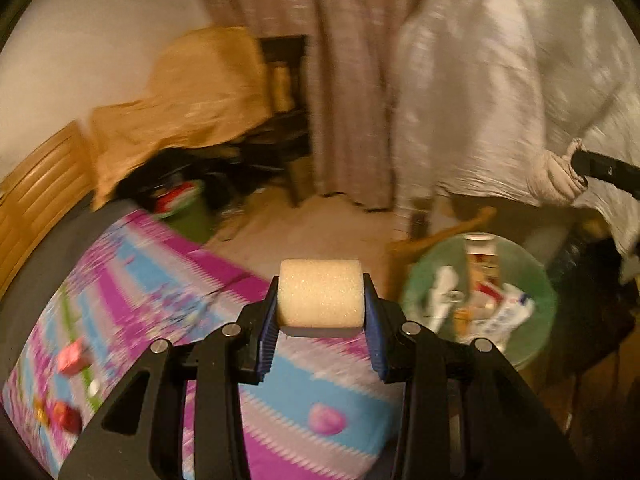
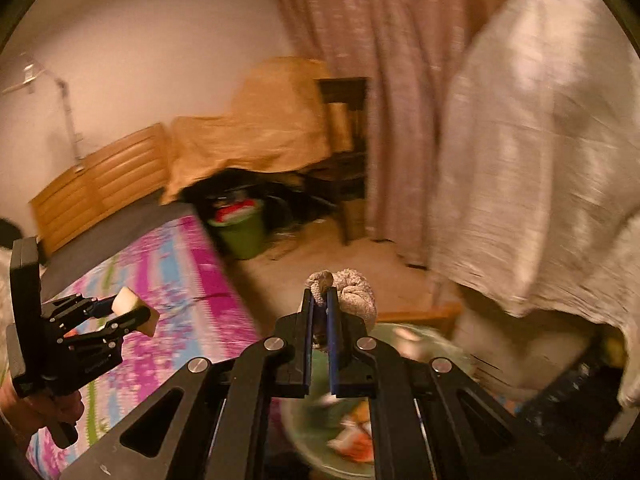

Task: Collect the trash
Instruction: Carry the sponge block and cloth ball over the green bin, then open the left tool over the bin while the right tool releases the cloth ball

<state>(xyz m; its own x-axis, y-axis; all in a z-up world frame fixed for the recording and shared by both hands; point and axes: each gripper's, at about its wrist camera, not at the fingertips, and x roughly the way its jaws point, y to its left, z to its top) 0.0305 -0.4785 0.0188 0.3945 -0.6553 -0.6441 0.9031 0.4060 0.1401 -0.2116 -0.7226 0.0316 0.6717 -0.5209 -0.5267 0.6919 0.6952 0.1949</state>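
Trash on its way to the bin: pale foam block [image 1: 320,294] clamped between the blue pads of the left tool [image 1: 320,312], held above a bed [image 1: 168,300] with a purple, blue and pink patterned sheet. Rolled grey-white cloth wad [image 2: 352,290] pinched at its knotted end by the nearly closed right tool [image 2: 320,300], hanging just over a translucent green bin [image 1: 536,280]. Bin already part full with crumpled white wrappers and packets [image 1: 496,312]; blue print visible on one wrapper, too blurred to read. Two small red items [image 1: 70,360] lying on the sheet near the left edge of the left wrist view, kind unclear.

Beyond the bed, a slatted wooden headboard [image 2: 100,188] against a plain pale wall [image 2: 140,40], with a white folding lamp [image 2: 48,88] above it. Mustard cloth [image 2: 260,128] draped over bulky furniture beside a dark wooden chair [image 2: 344,140]. Second green bucket [image 2: 242,234] on the beige floor [image 2: 320,248] at the bed's far corner, red and white contents on top. Pinkish-brown curtain [image 2: 380,80] hanging to the floor behind, large white sheet [image 2: 540,160] covering something tall at right. Faint lettering on the left tool's body in the right wrist view, not legible. Both views smeared by motion blur.
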